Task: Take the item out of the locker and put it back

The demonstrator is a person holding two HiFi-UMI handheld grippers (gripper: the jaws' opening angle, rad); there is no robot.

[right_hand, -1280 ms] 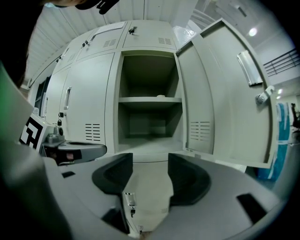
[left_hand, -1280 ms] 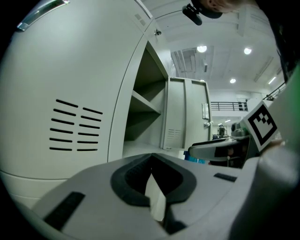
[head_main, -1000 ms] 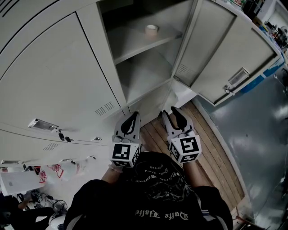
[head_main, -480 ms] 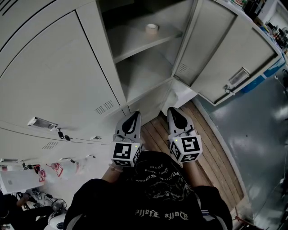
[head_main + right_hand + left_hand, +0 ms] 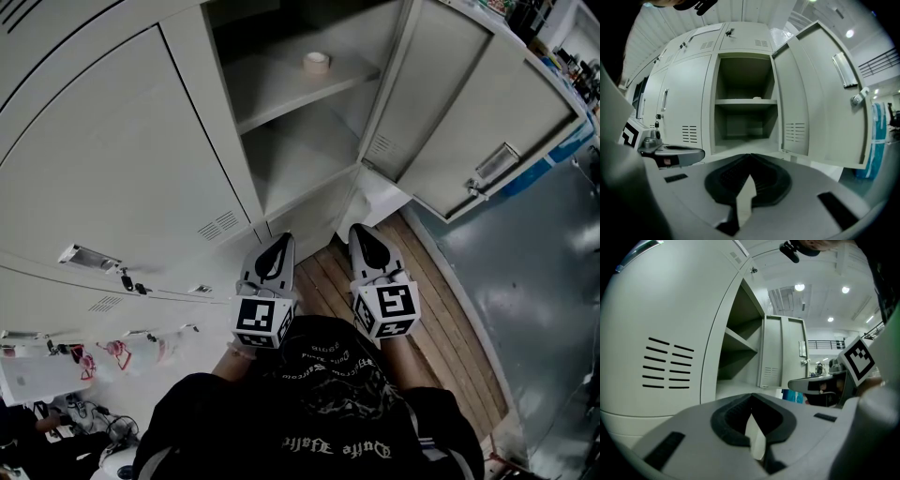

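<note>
The left gripper (image 5: 751, 397) fills the bottom of the frame with its two grey jaws drawn together, tips meeting and nothing between them. Beyond them stands a pale metal locker (image 5: 714, 341): a closed door with vent slits (image 5: 668, 370) on the left, then an open compartment with a bare shelf (image 5: 740, 340), its open door (image 5: 780, 350) swung wide. At the right edge the right gripper (image 5: 792, 384) with its marker cube (image 5: 859, 360) points toward the locker, its jaws having just closed on nothing, under round ceiling lights (image 5: 800, 287).
</note>
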